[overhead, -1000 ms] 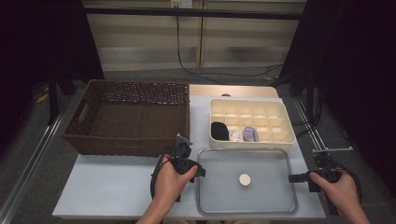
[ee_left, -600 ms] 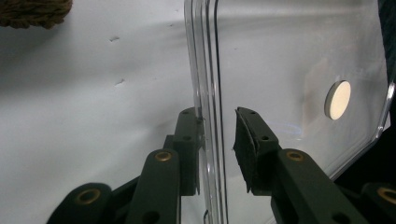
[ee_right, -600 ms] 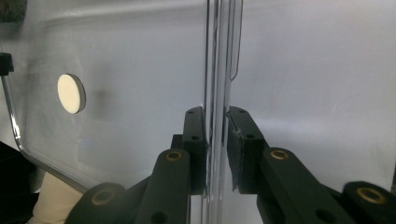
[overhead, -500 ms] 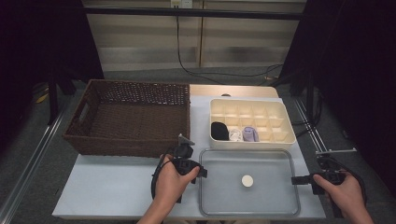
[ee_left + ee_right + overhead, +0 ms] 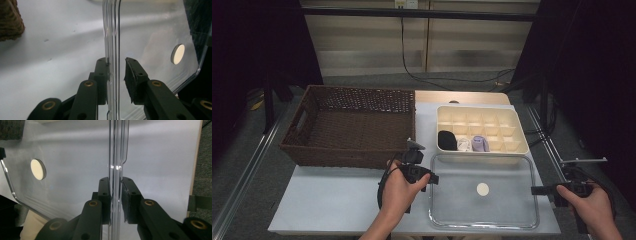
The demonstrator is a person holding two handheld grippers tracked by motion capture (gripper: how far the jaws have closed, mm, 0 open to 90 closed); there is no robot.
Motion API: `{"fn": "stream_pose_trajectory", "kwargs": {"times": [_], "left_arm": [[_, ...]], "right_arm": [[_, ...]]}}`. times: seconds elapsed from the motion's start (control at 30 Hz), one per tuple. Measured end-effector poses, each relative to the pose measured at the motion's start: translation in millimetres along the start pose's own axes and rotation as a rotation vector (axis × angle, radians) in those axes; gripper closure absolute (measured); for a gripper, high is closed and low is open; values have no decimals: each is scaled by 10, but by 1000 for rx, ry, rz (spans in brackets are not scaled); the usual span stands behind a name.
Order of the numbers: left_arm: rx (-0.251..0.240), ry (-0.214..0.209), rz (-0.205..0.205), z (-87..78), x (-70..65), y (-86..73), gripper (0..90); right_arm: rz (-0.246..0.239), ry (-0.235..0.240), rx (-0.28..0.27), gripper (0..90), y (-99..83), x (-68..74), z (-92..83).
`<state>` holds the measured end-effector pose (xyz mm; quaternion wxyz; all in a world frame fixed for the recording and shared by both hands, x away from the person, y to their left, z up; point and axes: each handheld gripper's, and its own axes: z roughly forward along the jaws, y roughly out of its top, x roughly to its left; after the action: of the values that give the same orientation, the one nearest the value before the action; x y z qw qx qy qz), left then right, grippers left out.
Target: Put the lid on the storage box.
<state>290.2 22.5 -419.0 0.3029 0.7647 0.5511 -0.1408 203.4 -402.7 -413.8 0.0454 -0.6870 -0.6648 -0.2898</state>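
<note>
My left fingers (image 5: pixel 116 75) straddle the left rim of the clear lid (image 5: pixel 462 205), which lies flat at the near edge of the surface (image 5: pixel 337 195). One pad touches the rim; the other stands off it with a gap, so the rim is not clamped. My right fingers (image 5: pixel 116 195) are pressed together on the lid's right rim, near the surface's near right corner. A small white disc (image 5: pixel 482 189) sits at the lid's middle. Just beyond the lid's far side stands the cream divided tray (image 5: pixel 512 127) with a black item (image 5: pixel 447 140) and pale bundles (image 5: pixel 473 144) in its near row. The wicker basket (image 5: pixel 352 125) fills the far left — its near wall is close to my left hand (image 5: pixel 398 192).
</note>
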Motion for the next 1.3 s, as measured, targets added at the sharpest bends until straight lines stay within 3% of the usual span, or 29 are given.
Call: {"fn": "stream_pose_trajectory", "kwargs": {"times": [0.5,1.3], "left_arm": [[-22,0,-7,-114,-54,225,731],[-41,-14,4,-156,-57,719,732]], "right_arm": [[7,17,-22,788,122,21,-55],[26,3,-54,788,557,51,-140]]}}
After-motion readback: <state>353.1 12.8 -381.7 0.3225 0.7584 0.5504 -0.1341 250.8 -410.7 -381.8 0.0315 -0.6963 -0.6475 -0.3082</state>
